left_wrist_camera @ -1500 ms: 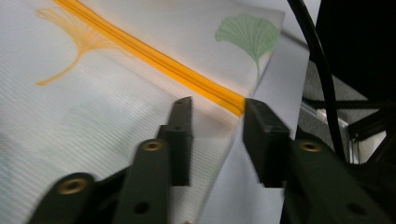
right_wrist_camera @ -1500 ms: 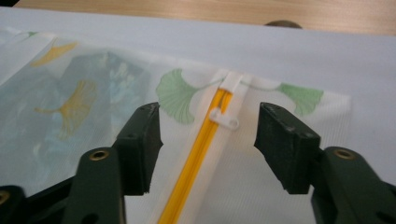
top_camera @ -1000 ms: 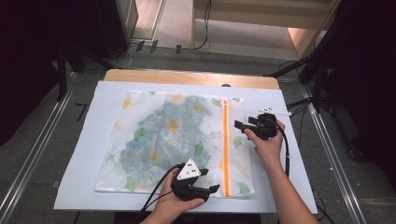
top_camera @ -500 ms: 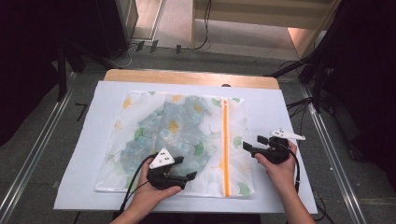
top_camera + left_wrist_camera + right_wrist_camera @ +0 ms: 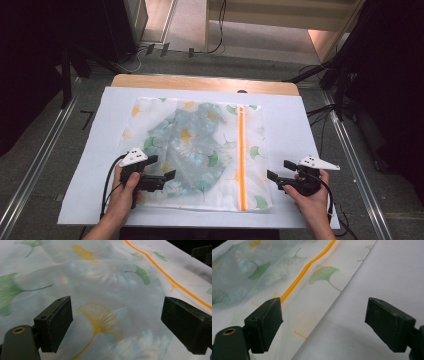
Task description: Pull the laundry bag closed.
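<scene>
Both grippers have moved since the earlier pictures. The left gripper [image 5: 161, 179] was near the orange zip [image 5: 241, 155] at the front of the bag; now it has slid to the left and sits over the front left part of the mesh bag [image 5: 200, 117]. The right gripper [image 5: 279, 175] was up beside the zip near the middle of the bag; now it has come back toward the person and out to the right, past the bag's right edge, over the white sheet [image 5: 300, 125].

The fingers of both grippers have just been opening. Now both are spread wide with nothing between them. In the left gripper view, the left gripper [image 5: 117, 325] looks down on the mesh and a yellow leaf print. In the right gripper view, the right gripper [image 5: 324, 322] looks at the bag's right edge and the bare sheet.

The bag lies flat in the middle of the worktop [image 5: 200, 82], with bluish clothes [image 5: 192, 145] inside it. The zip runs from back to front near its right side.

There is bare white sheet on the left, right and front of the bag. The wooden edge of the worktop shows at the back.
</scene>
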Available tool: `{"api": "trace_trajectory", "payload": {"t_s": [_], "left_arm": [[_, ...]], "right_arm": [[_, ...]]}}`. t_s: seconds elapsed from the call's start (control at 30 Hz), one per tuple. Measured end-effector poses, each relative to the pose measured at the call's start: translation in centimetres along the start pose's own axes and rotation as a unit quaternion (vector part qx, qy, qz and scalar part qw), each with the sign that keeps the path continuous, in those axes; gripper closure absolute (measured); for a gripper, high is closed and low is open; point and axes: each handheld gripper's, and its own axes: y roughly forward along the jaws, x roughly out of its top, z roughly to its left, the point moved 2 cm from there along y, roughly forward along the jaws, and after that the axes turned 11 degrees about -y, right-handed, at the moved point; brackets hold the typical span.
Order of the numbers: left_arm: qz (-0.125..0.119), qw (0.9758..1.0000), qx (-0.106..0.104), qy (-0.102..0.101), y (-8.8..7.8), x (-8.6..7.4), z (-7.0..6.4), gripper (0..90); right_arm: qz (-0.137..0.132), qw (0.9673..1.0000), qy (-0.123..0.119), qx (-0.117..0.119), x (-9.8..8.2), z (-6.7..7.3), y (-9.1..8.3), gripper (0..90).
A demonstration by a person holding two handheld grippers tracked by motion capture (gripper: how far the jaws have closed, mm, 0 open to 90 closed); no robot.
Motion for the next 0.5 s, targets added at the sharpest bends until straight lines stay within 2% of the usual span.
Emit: {"api": "trace_trajectory", "payload": {"t_s": [0.07,0.37,0.5], "left_arm": [[0.002,0.9999,0.010,-0.002,-0.9,-0.2,1.2,10.8],[-0.009,0.9986,0.046,-0.024,-4.4,-1.3,5.2,11.0],[-0.007,0.9980,0.052,-0.036,-5.6,-1.9,6.2,11.2]], "right_arm": [[0.005,1.0000,-0.007,0.000,-0.5,0.1,-0.4,14.1],[0.005,0.9999,0.010,-0.006,-2.2,0.2,-2.6,14.1],[0.006,0.9998,0.011,-0.012,-3.0,0.1,-3.7,14.1]]}}
